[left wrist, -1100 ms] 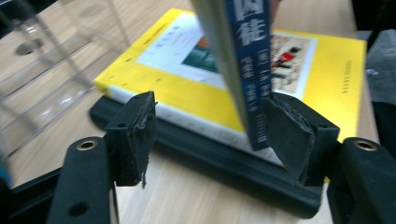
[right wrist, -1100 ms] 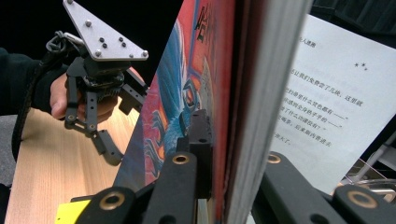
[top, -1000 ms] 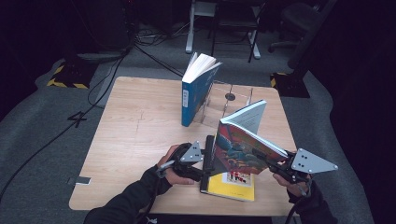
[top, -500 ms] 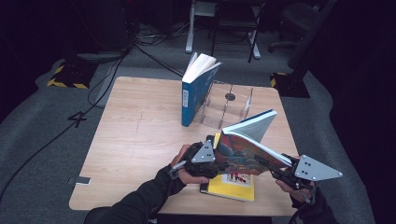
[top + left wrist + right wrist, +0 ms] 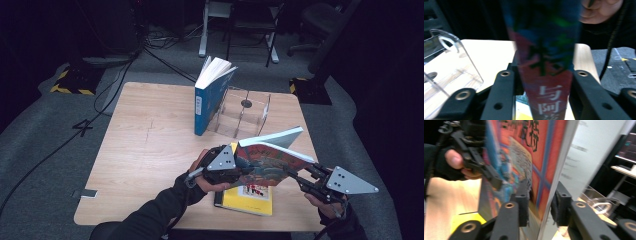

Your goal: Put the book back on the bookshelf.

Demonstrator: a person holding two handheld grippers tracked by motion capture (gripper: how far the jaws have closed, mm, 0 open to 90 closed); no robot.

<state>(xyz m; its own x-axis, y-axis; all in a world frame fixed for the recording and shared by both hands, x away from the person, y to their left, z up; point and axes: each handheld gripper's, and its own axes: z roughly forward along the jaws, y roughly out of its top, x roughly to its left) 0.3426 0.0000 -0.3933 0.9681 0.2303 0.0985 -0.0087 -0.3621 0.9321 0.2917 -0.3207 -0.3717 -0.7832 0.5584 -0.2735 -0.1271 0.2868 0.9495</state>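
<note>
We hold the colourful book (image 5: 267,162) off the table (image 5: 145,150) between our two grippers, over the table's 5 o'clock area, tilted so its cover faces up and toward us and its white page block rises toward 2 o'clock. Our left gripper (image 5: 235,170) is clamped on the book's spine end at the 9 o'clock side; in the left gripper view the two black jaws press both faces of the book (image 5: 546,75), with its printed characters between them. Our right gripper (image 5: 300,179) grips the opposite edge at the book's 4 o'clock corner; in the right gripper view its jaws close on the red-and-blue cover (image 5: 541,170) and the pages behind it, and the left gripper (image 5: 481,167) shows farther off on the book's other end. Directly under the held book a yellow book (image 5: 247,197) lies flat on the table. Toward 12 o'clock a blue book (image 5: 210,100) stands upright, leaning against the clear acrylic rack (image 5: 245,112).
</note>
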